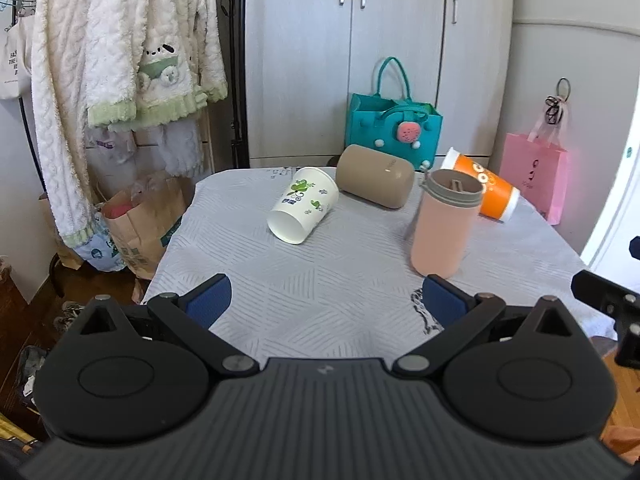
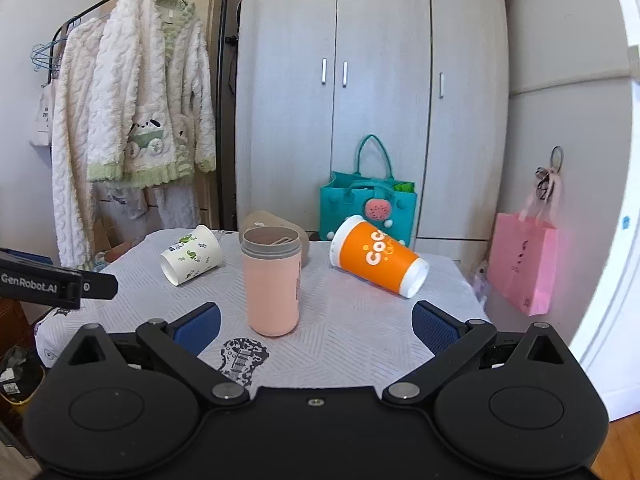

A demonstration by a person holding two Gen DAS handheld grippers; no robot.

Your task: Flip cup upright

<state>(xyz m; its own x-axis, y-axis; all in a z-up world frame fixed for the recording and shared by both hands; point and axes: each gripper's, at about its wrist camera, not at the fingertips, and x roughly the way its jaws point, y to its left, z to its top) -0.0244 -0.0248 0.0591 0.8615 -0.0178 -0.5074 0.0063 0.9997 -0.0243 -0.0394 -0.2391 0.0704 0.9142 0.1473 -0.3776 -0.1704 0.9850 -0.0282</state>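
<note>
A pink cup (image 1: 442,226) (image 2: 272,280) with a grey rim stands upright on the table. A white paper cup (image 1: 303,210) (image 2: 191,255) with green print lies on its side. A tan cup (image 1: 374,182) (image 2: 276,222) lies on its side behind them. An orange cup (image 1: 488,190) (image 2: 378,260) lies on its side at the right. My left gripper (image 1: 326,300) is open and empty, hovering near the table's front. My right gripper (image 2: 316,326) is open and empty, just in front of the pink cup.
A grey patterned cloth covers the table (image 1: 320,280) (image 2: 360,320). A teal bag (image 1: 394,128) (image 2: 368,204) and a pink bag (image 1: 536,176) (image 2: 522,264) sit behind it. Fleece clothes (image 1: 120,60) (image 2: 132,128) hang on a rack at the left. The left gripper shows in the right wrist view (image 2: 56,284).
</note>
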